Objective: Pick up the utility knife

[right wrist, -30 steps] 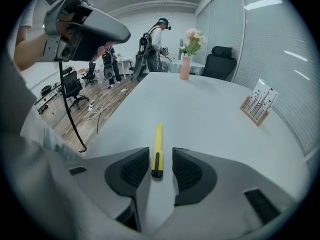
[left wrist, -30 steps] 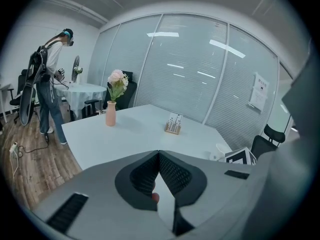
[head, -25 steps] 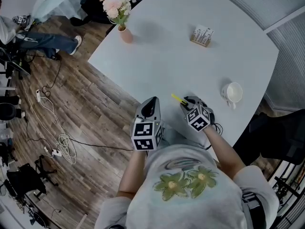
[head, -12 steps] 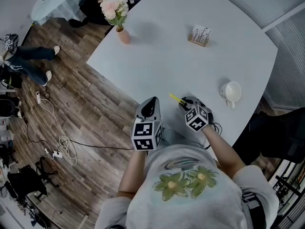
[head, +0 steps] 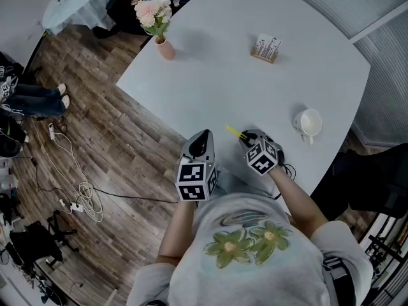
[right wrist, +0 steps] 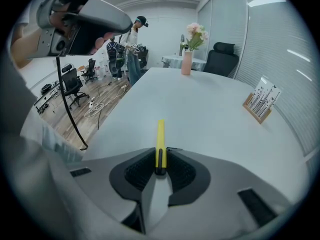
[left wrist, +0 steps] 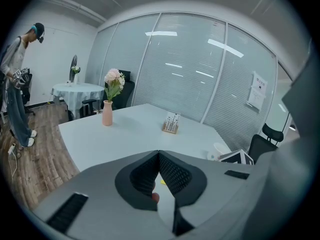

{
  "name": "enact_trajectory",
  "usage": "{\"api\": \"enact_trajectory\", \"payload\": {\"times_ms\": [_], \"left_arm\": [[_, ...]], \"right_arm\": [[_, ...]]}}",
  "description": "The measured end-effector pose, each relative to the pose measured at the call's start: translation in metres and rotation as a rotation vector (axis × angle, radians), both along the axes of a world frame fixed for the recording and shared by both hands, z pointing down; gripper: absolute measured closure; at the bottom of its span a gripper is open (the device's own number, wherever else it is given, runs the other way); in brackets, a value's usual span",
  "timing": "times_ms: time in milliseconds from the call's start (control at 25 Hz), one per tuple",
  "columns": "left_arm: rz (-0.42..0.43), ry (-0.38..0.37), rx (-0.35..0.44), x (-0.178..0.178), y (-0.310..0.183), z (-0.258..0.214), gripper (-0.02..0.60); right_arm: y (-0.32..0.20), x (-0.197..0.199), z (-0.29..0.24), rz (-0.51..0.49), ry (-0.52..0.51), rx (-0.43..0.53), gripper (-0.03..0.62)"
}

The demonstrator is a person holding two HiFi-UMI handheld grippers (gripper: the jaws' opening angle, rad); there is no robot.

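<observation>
Yellow utility knife (right wrist: pixel 160 134) is clamped in your right claw (right wrist: pixel 160 155). The pads are closed on its rear end, and only the front length pokes out ahead. The buried end is hidden. From the head view you only get a short yellow sliver (head: pixel 234 131) past the right claw (head: pixel 248 139), because the marker cube covers the jaws. You can't tell whether the knife touches the white bench (head: pixel 255 81) or sits just above it.

Your left claw (left wrist: pixel 158 154) is closed, tips meeting, nothing gripped. A small reddish spot low in its gap is too blurred to name.

Both hands are hidden under the grippers. Your right forearm is bare and reaches forward, with the claw over the near bench edge. The left claw (head: pixel 203 136) is held close to your chest beside it, nose pointing at the bench. The two are near each other but apart.

A mug (head: pixel 310 123) sits to the right of the knife, well apart.
</observation>
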State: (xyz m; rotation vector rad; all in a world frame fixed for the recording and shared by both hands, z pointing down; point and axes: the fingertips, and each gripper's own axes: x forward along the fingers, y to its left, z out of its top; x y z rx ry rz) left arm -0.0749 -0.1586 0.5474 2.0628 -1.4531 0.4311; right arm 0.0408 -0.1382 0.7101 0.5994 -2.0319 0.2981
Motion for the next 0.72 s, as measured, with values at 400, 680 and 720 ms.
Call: {"api": "enact_trajectory", "payload": {"times_ms": [400, 680, 720], "left_arm": [[0.004, -0.008, 0.006, -0.003, 0.005, -0.002, 0.580], [0.007, -0.008, 0.019, -0.004, 0.008, -0.007, 0.580], [0.006, -0.008, 0.021, -0.004, 0.009, -0.008, 0.580]], "right_arm": [[0.001, -0.003, -0.009, 0.003, -0.016, 0.014, 0.523], [-0.001, -0.006, -0.021, 0.010, -0.031, 0.035, 0.523], [-0.001, -0.006, -0.023, 0.011, -0.033, 0.037, 0.523]]}}
